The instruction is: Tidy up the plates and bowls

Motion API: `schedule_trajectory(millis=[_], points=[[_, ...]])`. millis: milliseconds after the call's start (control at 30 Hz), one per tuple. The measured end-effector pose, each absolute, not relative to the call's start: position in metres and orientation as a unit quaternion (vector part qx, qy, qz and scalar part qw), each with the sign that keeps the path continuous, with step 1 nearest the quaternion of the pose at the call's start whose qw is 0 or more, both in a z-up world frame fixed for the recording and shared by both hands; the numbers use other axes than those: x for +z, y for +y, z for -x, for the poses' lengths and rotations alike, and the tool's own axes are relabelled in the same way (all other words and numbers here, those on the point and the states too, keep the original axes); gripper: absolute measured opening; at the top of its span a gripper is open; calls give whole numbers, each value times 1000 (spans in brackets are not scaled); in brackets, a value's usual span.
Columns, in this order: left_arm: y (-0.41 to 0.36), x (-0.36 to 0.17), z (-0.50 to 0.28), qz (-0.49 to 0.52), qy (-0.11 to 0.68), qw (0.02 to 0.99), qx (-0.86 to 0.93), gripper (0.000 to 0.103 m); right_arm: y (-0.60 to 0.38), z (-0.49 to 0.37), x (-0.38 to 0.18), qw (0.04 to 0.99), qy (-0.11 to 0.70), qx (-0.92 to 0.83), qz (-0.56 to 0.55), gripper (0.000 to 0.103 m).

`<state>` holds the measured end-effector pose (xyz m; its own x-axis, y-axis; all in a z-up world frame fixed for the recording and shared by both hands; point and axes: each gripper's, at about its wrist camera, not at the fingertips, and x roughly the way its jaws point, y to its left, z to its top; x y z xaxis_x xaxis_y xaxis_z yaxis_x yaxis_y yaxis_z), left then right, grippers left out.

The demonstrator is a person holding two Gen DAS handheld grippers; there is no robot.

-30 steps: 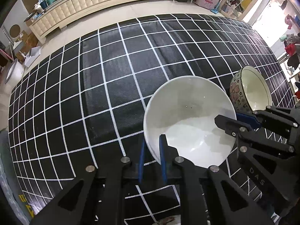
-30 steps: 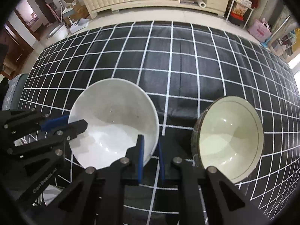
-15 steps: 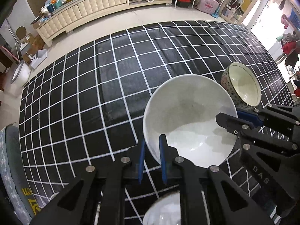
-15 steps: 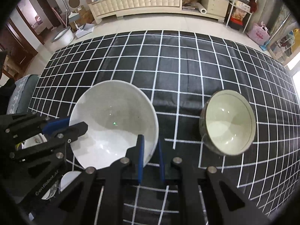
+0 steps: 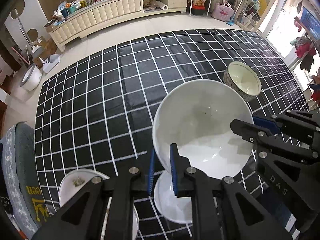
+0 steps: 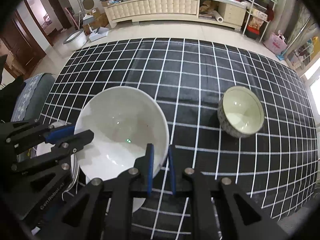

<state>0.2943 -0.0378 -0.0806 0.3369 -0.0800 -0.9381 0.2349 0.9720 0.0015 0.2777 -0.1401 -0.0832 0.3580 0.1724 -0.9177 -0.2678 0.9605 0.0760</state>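
Both tools are clamped on the rim of one white bowl (image 5: 202, 124): the left tool (image 5: 161, 168) at the bowl's lower left edge in the left wrist view, the right tool (image 6: 161, 166) at its lower right edge in the right wrist view. The bowl sits mid-frame above the checked table (image 6: 200, 70), hiding most of another white dish (image 5: 172, 206) below it. A patterned bowl (image 6: 241, 111) stands apart at right, and a decorated plate (image 5: 78, 182) at lower left is half covered by tool arms.
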Motion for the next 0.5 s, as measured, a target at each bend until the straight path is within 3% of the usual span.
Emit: schedule_trajectory(millis=[500], points=[[-24,-96,-240,-59,574,812,-88,13,-124,-236,-108,805,574,140,43,17]])
